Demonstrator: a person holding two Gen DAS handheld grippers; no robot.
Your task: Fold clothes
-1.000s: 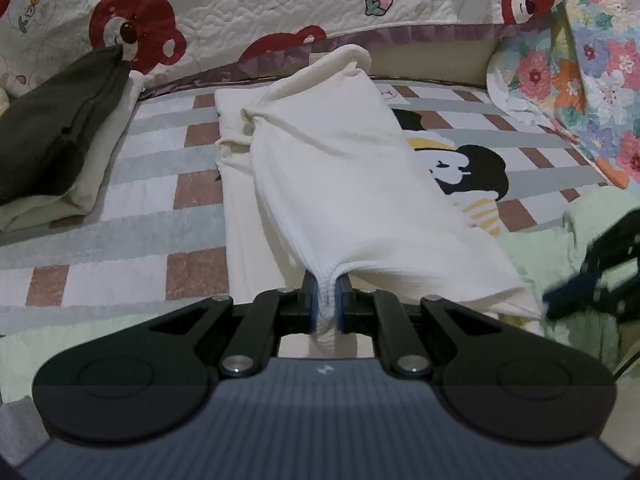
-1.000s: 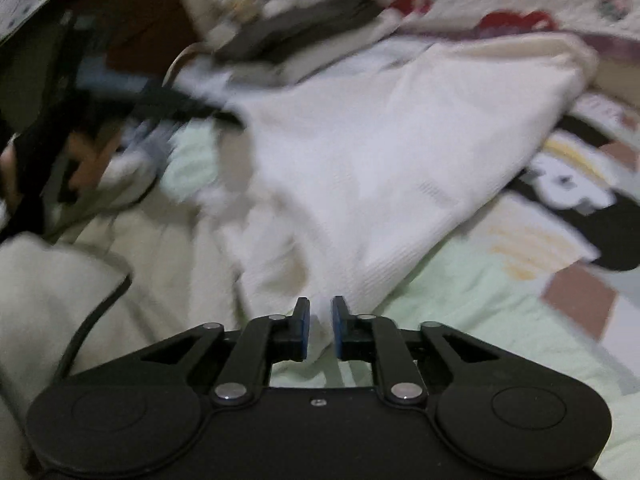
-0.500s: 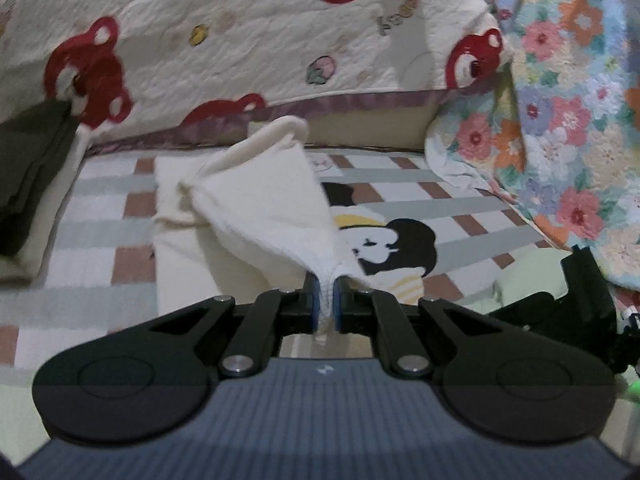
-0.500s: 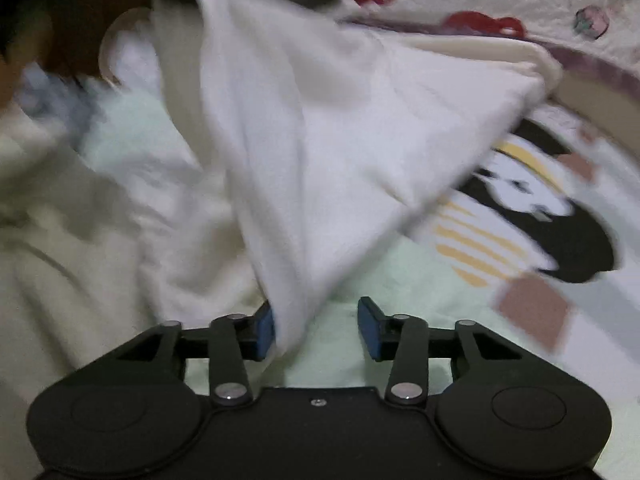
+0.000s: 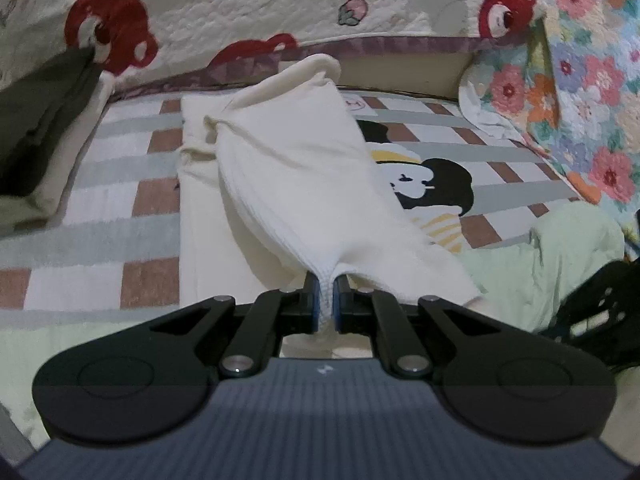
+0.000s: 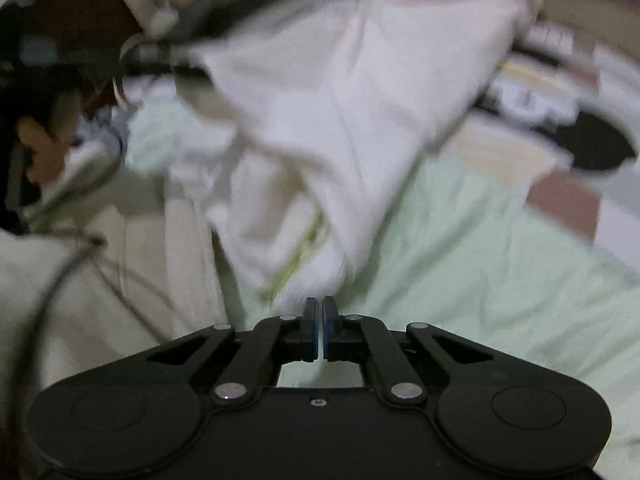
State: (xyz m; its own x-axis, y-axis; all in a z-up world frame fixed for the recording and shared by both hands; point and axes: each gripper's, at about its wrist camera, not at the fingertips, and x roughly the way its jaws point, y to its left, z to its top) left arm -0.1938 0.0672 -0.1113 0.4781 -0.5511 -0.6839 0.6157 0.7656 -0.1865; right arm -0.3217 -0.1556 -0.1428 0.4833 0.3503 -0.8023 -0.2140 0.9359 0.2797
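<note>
A cream-white knit garment (image 5: 296, 168) lies lengthways on the checked bed sheet (image 5: 112, 200), its far end bunched near the headboard. My left gripper (image 5: 327, 292) is shut on its near corner, and the cloth rises a little from the bed to the pads. In the blurred right wrist view the same garment (image 6: 340, 92) slopes down to my right gripper (image 6: 321, 312), whose fingers are shut with a fold of its edge pinched between them. The right gripper (image 5: 600, 308) also shows as a dark shape at the right edge of the left wrist view.
A folded dark garment on a cream one (image 5: 36, 120) sits at the far left. A bear-print quilt (image 5: 280, 0) lines the back and a floral quilt (image 5: 592, 80) the right. Pale green cloth (image 5: 552, 264) lies beside the garment. A person's hand (image 6: 40, 148) shows at left.
The left gripper raised the held corner, then lowered it back toward the bed. The right gripper opened half a second ago and is now shut on the garment's edge.
</note>
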